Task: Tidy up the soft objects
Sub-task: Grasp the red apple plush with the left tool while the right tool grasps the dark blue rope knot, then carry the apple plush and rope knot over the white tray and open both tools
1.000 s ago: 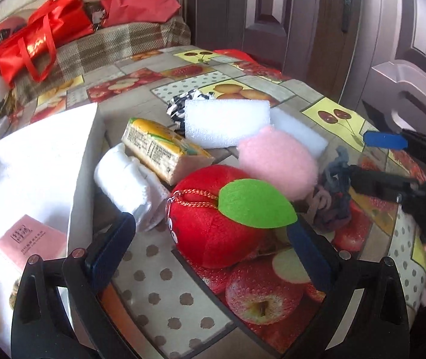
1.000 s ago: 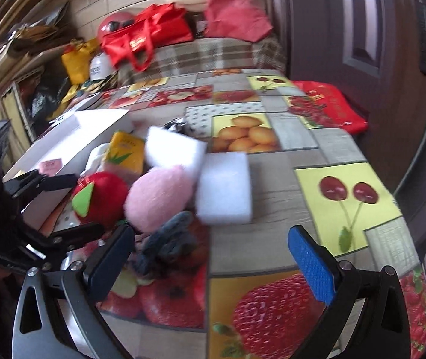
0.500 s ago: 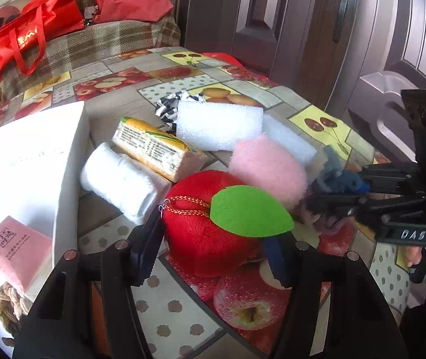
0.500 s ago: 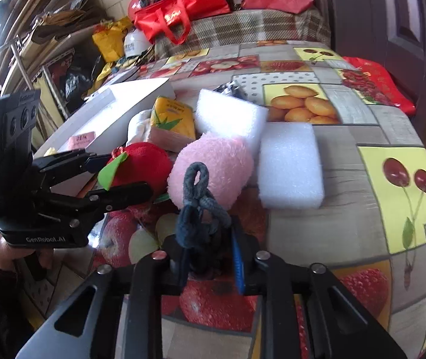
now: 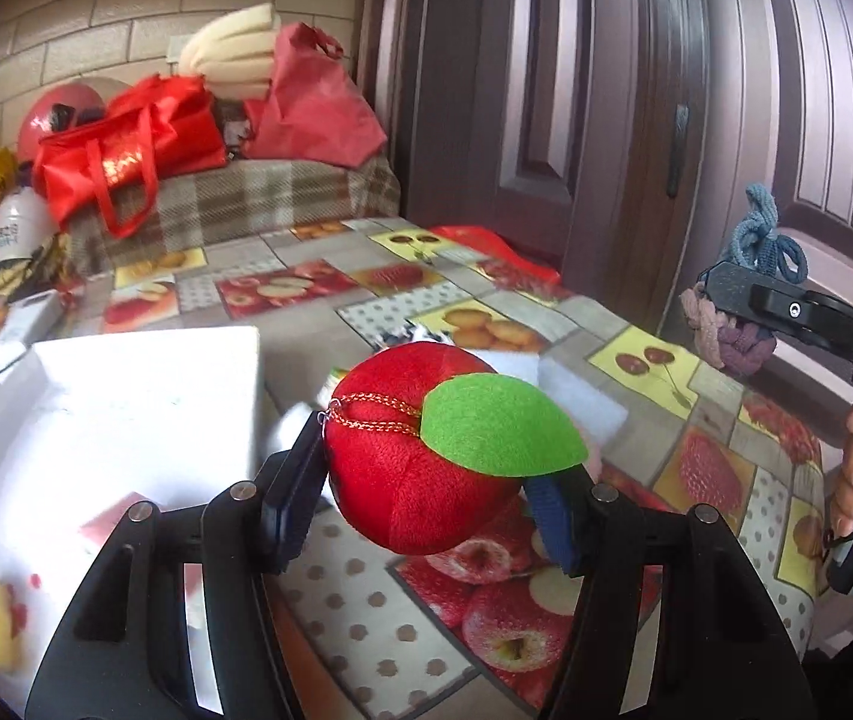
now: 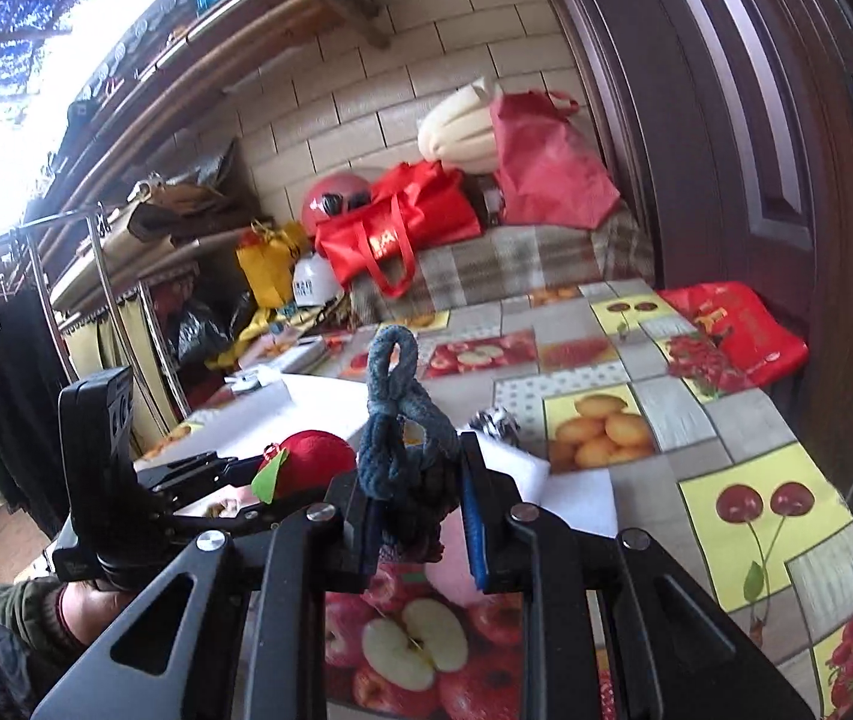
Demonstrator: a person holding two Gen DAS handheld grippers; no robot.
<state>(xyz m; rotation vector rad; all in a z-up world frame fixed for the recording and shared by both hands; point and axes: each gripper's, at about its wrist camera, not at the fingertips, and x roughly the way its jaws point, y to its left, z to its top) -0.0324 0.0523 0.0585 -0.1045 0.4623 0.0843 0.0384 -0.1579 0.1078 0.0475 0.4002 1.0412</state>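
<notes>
My left gripper [image 5: 426,510] is shut on a red plush apple [image 5: 420,450] with a green felt leaf, held above the table beside the white box [image 5: 144,384]. The apple also shows in the right wrist view [image 6: 306,459]. My right gripper [image 6: 420,516] is shut on a bundle of knotted blue-grey and pinkish rope [image 6: 399,420], lifted off the table; the bundle also shows in the left wrist view [image 5: 750,294]. A pink plush [image 6: 456,564] and white foam blocks [image 6: 576,492] lie on the table below.
The table has a fruit-print cloth [image 5: 486,618]. A pink card [image 5: 120,516] lies in the white box. A red plastic bag [image 6: 732,324] lies at the table's far right edge. Red bags [image 5: 126,144] sit on a plaid-covered bench behind. A dark door [image 5: 636,90] stands to the right.
Both grippers closed and lifted: the left one raised the red apple off the table, the right one raised the rope bundle. The foam, towel roll and packet stayed on the table.
</notes>
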